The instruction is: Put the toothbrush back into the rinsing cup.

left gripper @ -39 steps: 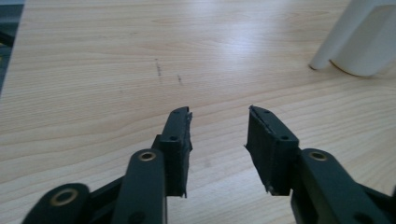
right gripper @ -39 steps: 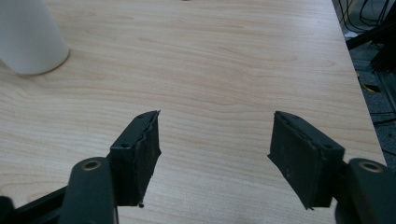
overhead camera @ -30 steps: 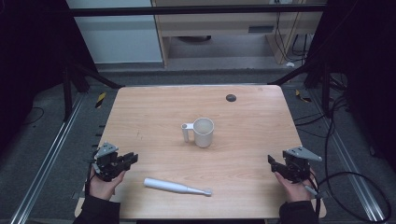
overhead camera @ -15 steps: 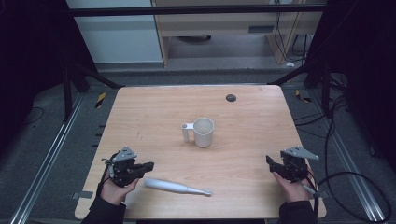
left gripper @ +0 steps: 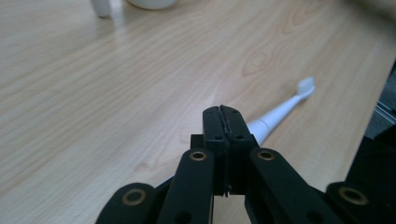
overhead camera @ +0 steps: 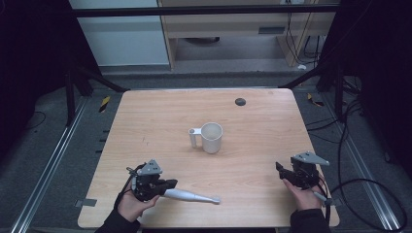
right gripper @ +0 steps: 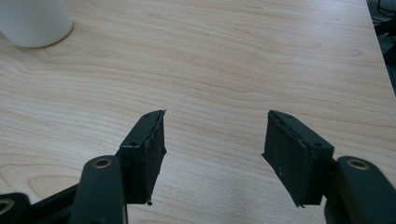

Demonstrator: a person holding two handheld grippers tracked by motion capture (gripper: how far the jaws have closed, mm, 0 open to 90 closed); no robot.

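1. Reaching for the toothbrush [overhead camera: 192,196]: the left tongs [overhead camera: 167,184], pressed together and empty, sit at its handle end. It lies flat near the desk's [overhead camera: 252,111] front edge, well apart from the mug [overhead camera: 212,137].
2. Next move: part the tongs, straddle the handle, clamp.
3. Right tongs [right gripper: 212,149] stand apart, empty.
4. Left gripper view shows the bristle head beyond the tips; the high view is too coarse to settle contact, possibly touching.

high view sits above the near edge of the table [overhead camera: 145,111], looking forward and down, whole top in frame. left gripper view rides low by the near left corner, skimming across the wood past a toothbrush [left gripper: 280,112]. right gripper view hovers close near the right edge. all three catch the mug [overhead camera: 212,137].
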